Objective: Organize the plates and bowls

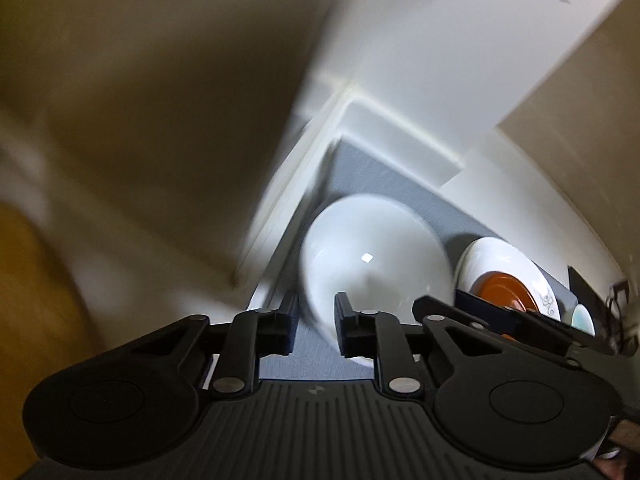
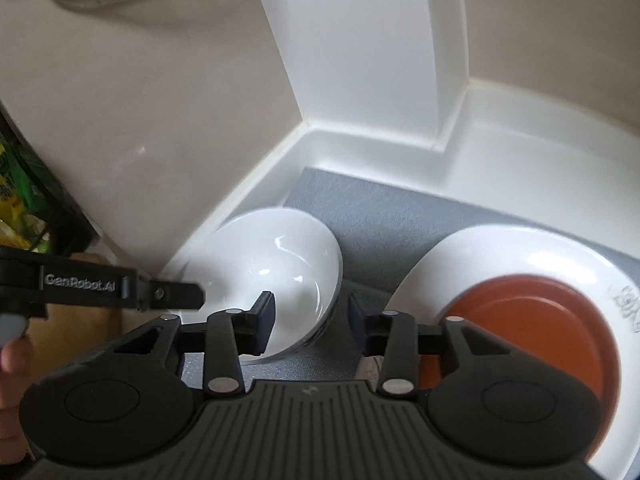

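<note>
plainly a near-rim problem: white bowl (image 1: 372, 264) on grey mat (image 2: 384, 216) in the corner, its near rim between the fingers of the left claw (image 1: 316, 326), partly open, not yet pinching. right claw (image 2: 310, 322) open, empty, straddling the bowl's right edge, orange-centred plate (image 2: 532, 320) just right.

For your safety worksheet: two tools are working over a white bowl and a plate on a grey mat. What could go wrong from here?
1. The left tool straddles the white bowl's rim; a thin grip on glossy ceramic may slip.
2. The right tool works close beside it, so the two could collide.
3. The bowl could knock the neighbouring white plate.
</note>
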Demonstrator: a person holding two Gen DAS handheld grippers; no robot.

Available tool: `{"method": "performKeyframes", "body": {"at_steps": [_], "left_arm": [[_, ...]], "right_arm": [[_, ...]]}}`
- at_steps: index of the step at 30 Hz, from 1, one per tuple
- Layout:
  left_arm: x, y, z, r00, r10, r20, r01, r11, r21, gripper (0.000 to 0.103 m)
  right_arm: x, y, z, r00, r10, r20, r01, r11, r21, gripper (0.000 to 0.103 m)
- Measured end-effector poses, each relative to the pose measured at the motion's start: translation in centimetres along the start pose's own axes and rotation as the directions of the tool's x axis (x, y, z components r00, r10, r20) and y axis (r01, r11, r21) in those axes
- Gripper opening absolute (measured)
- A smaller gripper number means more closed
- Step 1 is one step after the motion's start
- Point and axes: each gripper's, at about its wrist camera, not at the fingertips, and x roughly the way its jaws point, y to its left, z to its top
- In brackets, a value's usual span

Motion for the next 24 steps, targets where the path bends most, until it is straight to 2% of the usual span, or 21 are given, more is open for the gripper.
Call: {"method": "performKeyframes", "body": {"at_steps": [2, 4, 5, 8, 14, 19, 24], "left_arm": [[0.4, 0.8, -0.3, 0.999, -0.027, -0.020, 0.027, 0.999, -0.030, 0.020], [0.7, 1.0, -0.5, 0.998, -0.054, -0.030, 0.053, 0.998, -0.042, 0.018], [0.7, 0.9, -0.5, 0.998, -0.057, -0.032, 0.056, 0.998, -0.037, 0.013], [0.1, 0.5, -1.2, 0.998, -0.019, -0.061, 0.020, 1.000, 0.005, 0.013], [-1.4, 2.2, -3.5, 0.984, -0.050, -0.170, 0.052, 0.999, 0.005, 0.014], [-1.2, 2.0, -3.2, 0.986, -0.063, -0.156, 0.059, 0.998, -0.030, 0.014], [-2.0, 0.3, -3.6, 0.988, -0.016, -0.151, 0.021, 0.999, 0.032, 0.015]], "right_arm": [[0.7, 0.0, -0.2, 1.000, -0.017, -0.025, 0.017, 1.000, 0.008, 0.031], [0.7, 0.0, -0.5, 1.000, 0.001, -0.030, 0.000, 1.000, 0.016, 0.021], [0.6, 0.3, -0.6, 0.999, -0.001, -0.034, 0.001, 1.000, 0.002, 0.021], [-0.2, 1.0, -1.2, 0.998, -0.008, -0.061, 0.006, 1.000, -0.022, 0.020], [-2.6, 2.2, -3.8, 0.989, 0.042, -0.141, -0.043, 0.999, -0.001, 0.022], [-2.4, 2.5, -4.5, 0.991, 0.021, -0.131, -0.022, 1.000, -0.002, 0.028], [-2.9, 1.8, -4.4, 0.993, 0.023, -0.112, -0.020, 1.000, 0.021, 0.022]]}}
